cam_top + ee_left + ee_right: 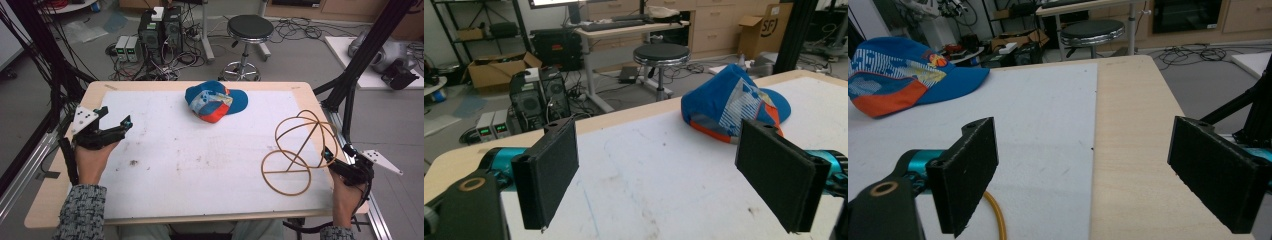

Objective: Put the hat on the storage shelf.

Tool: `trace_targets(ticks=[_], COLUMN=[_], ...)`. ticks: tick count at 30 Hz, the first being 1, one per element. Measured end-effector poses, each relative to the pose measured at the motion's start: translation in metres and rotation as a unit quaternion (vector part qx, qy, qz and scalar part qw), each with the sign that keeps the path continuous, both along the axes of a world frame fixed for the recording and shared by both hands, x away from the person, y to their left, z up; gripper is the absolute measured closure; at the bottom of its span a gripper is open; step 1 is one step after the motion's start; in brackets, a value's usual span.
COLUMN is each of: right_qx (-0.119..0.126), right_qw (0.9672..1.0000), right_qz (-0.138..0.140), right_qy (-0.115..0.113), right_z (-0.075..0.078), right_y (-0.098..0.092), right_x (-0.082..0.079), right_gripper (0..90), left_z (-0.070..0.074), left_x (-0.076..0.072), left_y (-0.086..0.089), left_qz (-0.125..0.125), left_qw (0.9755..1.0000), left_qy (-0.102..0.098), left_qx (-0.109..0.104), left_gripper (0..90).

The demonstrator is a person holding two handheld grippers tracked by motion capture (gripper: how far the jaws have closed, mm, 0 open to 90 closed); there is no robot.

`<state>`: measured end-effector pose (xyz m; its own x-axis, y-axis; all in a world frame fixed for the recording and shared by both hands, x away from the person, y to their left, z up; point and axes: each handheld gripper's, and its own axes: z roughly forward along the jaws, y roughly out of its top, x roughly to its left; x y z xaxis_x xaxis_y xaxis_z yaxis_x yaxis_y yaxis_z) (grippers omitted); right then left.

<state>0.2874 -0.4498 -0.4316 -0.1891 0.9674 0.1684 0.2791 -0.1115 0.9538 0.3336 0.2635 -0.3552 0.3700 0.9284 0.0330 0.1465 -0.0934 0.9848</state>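
Blue and orange, the cap (216, 101) lies on the white mat (200, 165) ahead of my grippers, well apart from both. My left gripper (114, 129) hovers at the mat's left edge, jaws spread wide with nothing between them. My right gripper (327, 156) sits just beside the tan wire frame (295, 150), jaws also wide apart and gripping nothing; a strand of the frame runs below its left jaw.

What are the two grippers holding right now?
Nothing. The left gripper and right gripper are open, near the blue and orange cap and the tan wire hoop stand.
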Motion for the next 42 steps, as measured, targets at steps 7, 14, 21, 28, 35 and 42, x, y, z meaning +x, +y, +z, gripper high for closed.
trace_targets(ticks=[7,14,21,28,35,42], right_qx=[-0.001,0.001,0.009,0.007,0.006,0.007], right_qw=[1.0,1.0,1.0,1.0,1.0,1.0], right_qz=[0.002,0.003,-0.003,0.0,0.0,-0.001], right_qy=[-0.002,0.001,-0.001,-0.003,-0.002,0.0], right_z=[0.0,-0.001,-0.001,-0.002,-0.002,-0.002], right_y=[0.0,0.0,-0.004,-0.005,-0.005,-0.007], right_x=[0.001,0.002,0.001,0.002,0.002,0.002], right_gripper=[11.8,11.8,11.9,11.9,11.8,11.8], left_z=[0.0,-0.001,0.003,0.014,0.009,-0.012], left_x=[0.043,0.072,0.102,0.13,0.151,0.17], left_y=[-0.015,-0.036,-0.061,-0.093,-0.125,-0.153], left_qz=[-0.017,-0.031,-0.043,-0.069,-0.093,-0.109], left_qw=[0.9998,0.9994,0.9988,0.9975,0.9955,0.994], left_qy=[-0.005,-0.015,-0.017,-0.019,-0.013,0.008], left_qx=[-0.013,-0.007,-0.015,-0.003,0.006,0.011], left_gripper=[17.7,21.2,21.9,22.0,21.9,22.2])
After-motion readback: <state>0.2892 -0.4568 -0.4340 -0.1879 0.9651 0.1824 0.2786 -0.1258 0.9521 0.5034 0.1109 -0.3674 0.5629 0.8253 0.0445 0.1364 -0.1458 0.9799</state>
